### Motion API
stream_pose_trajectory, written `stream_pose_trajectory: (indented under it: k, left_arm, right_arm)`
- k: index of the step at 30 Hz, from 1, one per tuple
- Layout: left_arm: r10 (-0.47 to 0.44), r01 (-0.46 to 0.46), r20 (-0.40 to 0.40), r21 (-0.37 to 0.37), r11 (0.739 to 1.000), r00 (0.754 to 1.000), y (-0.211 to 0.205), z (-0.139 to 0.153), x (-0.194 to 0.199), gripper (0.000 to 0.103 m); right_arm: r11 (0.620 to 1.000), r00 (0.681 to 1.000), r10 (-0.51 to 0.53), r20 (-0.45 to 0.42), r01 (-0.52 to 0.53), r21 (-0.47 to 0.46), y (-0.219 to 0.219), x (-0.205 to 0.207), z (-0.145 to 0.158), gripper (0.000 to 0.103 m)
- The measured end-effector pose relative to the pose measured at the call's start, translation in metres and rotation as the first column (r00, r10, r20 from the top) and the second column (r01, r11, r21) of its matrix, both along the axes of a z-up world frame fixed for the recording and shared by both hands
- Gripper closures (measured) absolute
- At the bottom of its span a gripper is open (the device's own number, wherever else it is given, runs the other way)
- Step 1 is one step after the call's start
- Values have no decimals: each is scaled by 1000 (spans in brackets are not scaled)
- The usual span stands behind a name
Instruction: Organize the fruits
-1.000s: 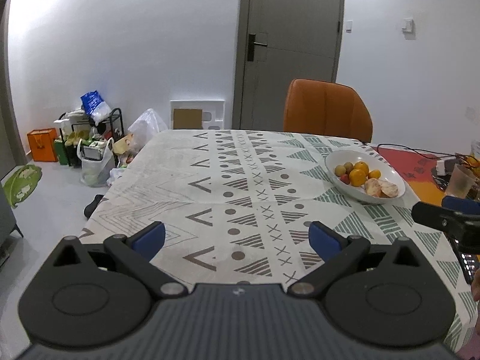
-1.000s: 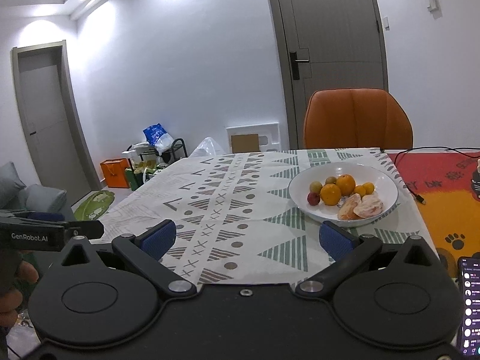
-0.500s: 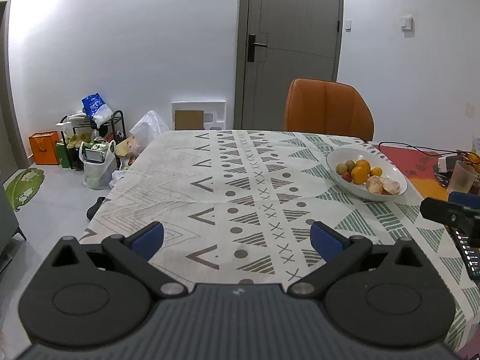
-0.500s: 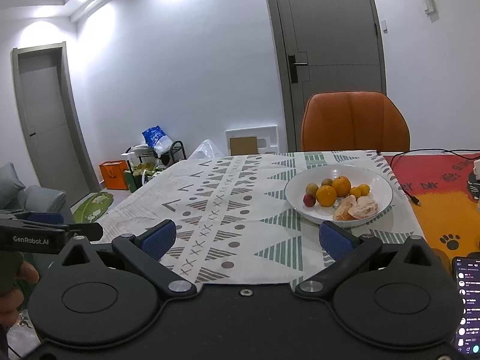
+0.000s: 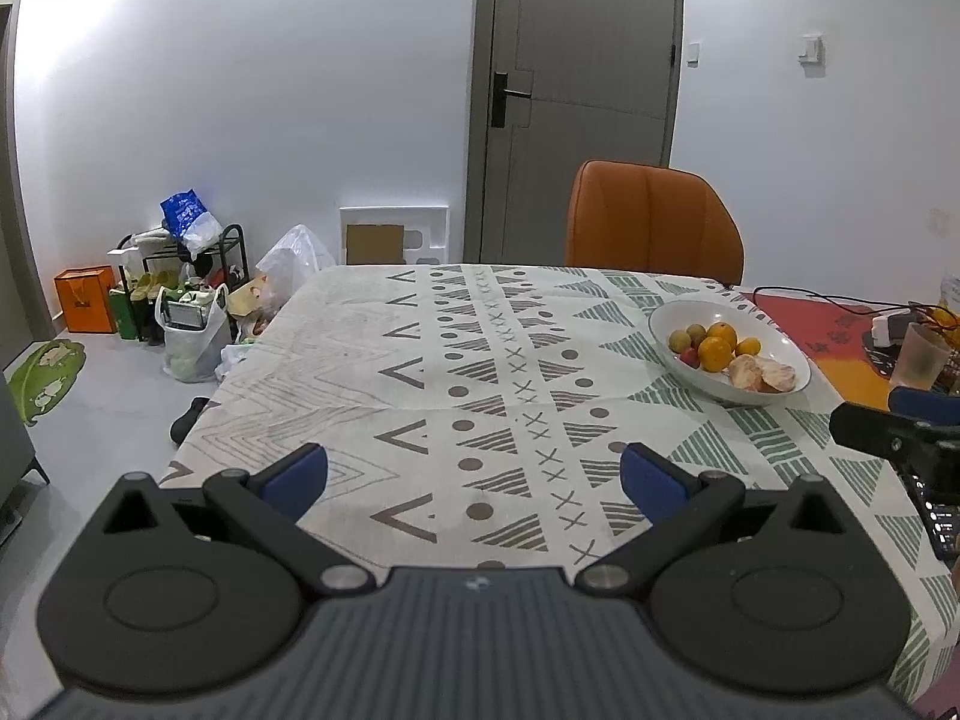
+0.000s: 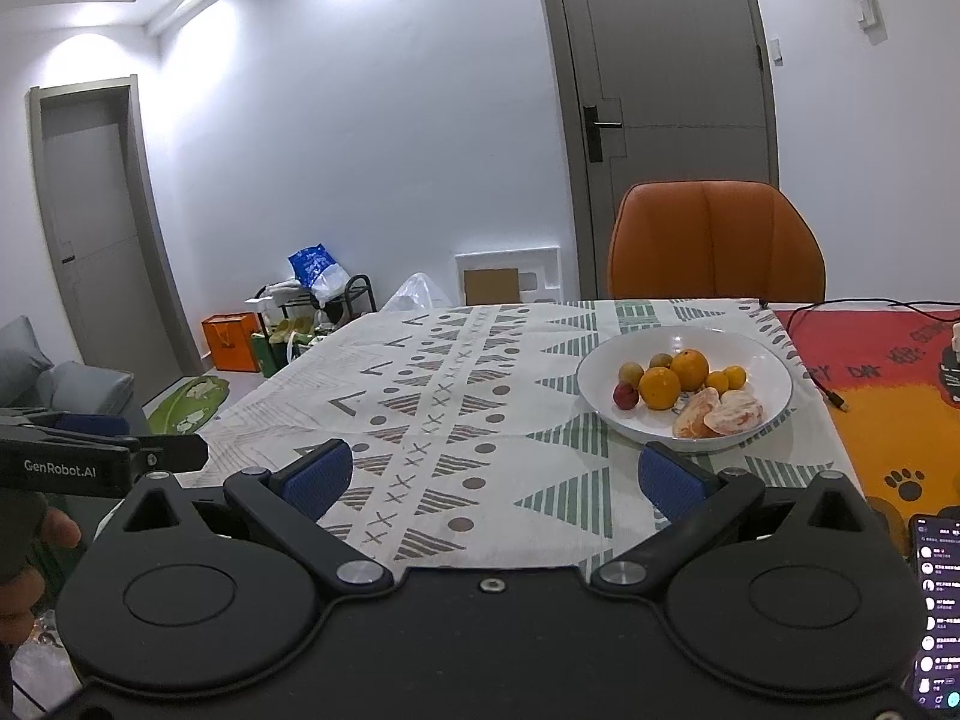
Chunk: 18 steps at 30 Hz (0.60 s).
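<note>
A white bowl [image 6: 774, 387] stands on the patterned tablecloth, holding oranges [image 6: 660, 388], small brownish fruits, a red fruit [image 6: 626, 396] and peeled orange pieces [image 6: 735, 414]. The left wrist view has the same bowl [image 5: 786, 354] at the right, far ahead. My right gripper [image 6: 492, 477] is open over the table's near edge, the bowl a little ahead and to its right. Open too, my left gripper [image 5: 474, 471] hovers over the bare cloth with nothing between its blue pads. Each gripper shows at the edge of the other's view.
An orange chair [image 6: 714, 240] stands at the table's far side before a grey door. A red and orange mat [image 6: 882, 372] with cables lies right of the bowl, a phone [image 6: 936, 612] at the near right, a cup [image 5: 921, 357]. Bags and a rack [image 5: 180, 300] clutter the floor left.
Both grippers have drawn back and risen slightly from the table, so the bowl appears a bit farther. Both stay open.
</note>
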<state>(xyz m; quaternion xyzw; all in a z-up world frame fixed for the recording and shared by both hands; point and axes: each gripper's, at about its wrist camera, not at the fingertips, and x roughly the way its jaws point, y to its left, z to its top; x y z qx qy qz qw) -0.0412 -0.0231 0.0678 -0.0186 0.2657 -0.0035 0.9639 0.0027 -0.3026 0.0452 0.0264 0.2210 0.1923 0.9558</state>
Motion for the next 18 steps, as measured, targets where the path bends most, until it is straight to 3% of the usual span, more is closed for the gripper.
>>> stream_pose_trajectory:
  k: [18]
  left_arm:
    - [-11,11,9,7,1000,1000,-1,1,-2,0]
  right_arm:
    - [1000,1000,-6,3,6,-1,-3,-1,2,0]
